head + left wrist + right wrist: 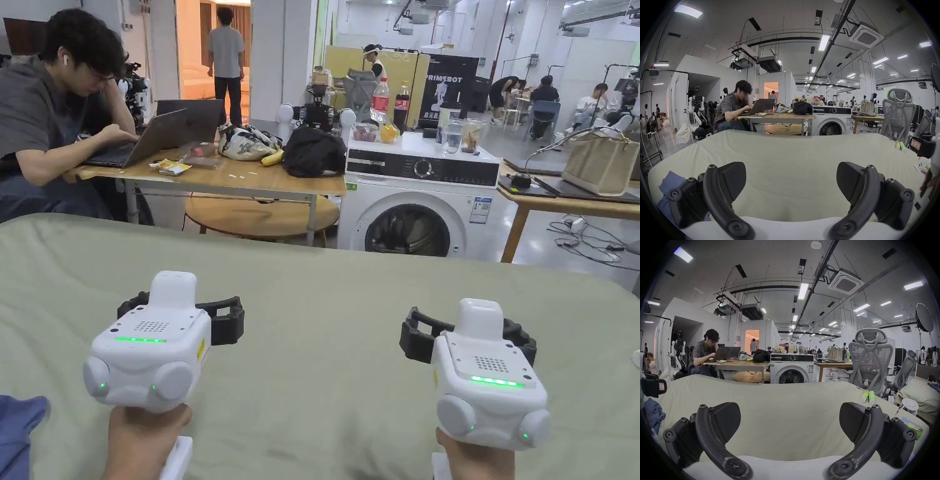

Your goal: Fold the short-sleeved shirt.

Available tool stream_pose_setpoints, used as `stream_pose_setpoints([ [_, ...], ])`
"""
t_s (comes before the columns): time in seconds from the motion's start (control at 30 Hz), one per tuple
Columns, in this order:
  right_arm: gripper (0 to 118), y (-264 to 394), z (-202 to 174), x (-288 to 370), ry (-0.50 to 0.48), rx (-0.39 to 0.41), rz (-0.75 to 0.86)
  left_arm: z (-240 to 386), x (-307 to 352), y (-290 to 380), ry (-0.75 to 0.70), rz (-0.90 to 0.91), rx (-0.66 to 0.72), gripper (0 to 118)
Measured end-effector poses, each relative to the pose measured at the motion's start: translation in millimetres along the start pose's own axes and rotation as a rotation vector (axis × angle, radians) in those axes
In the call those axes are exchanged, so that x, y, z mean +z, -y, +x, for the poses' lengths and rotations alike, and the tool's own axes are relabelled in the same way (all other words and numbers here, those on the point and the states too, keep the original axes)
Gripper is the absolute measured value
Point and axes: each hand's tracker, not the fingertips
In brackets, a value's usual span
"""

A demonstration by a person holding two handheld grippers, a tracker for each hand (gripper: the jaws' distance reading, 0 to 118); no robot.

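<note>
Meanwhile, both grippers hovered side by side over the pale green bed sheet point(325, 300), each held in a hand. In the head view the left gripper point(181, 312) sat at about seven o'clock and the right gripper point(469, 331) at about five o'clock. Each one's jaws stood wide apart with nothing between them. The blue shirt point(17, 431) lay crumpled at the sheet's edge, at roughly eight o'clock, near the left gripper but apart from it. Two green tubes point(867, 396) lay at the sheet's far right corner.
</note>
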Motion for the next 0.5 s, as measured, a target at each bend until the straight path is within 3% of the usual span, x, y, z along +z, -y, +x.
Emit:
stream_pose_setpoints([
  [0.5, 118, 13, 4, 4, 0.016, -0.001, 0.025, 3, 2, 10, -0.012, 0.01, -0.037, 111],
])
